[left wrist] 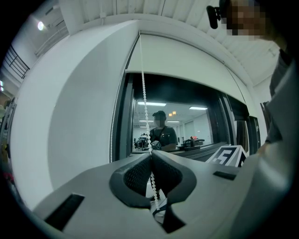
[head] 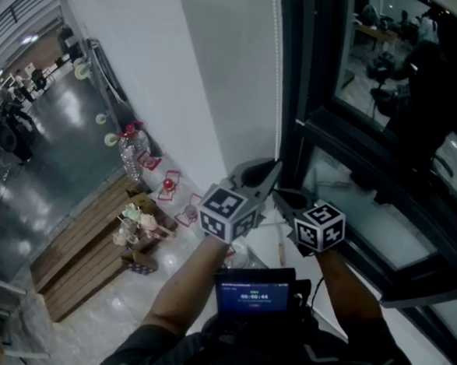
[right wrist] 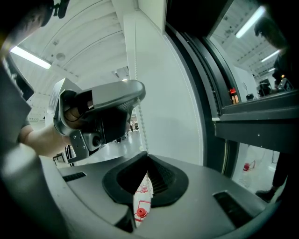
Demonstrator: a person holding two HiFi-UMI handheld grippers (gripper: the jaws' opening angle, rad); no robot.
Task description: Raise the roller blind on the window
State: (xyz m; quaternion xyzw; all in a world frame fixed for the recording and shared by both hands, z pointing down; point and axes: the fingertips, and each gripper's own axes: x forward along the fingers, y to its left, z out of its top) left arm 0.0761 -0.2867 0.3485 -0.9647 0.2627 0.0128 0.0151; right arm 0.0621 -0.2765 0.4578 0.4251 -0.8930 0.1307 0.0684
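White bead chain [left wrist: 144, 93] hangs at the window's left edge, pinched tight by left gripper [left wrist: 151, 152] and right gripper [right wrist: 147, 154]. The roller blind [left wrist: 187, 60] covers the window's top. Best pull straight down, alternating grips.

The small screen [head: 256, 295] shows digits that seem to read 00:00:44.

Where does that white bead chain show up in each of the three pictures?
Head view: bead chain upper middle, vertical.
Left gripper view: bead chain centre, entering the jaws.
Right gripper view: bead chain centre, entering the jaws.
Shared landmark: dark window frame.
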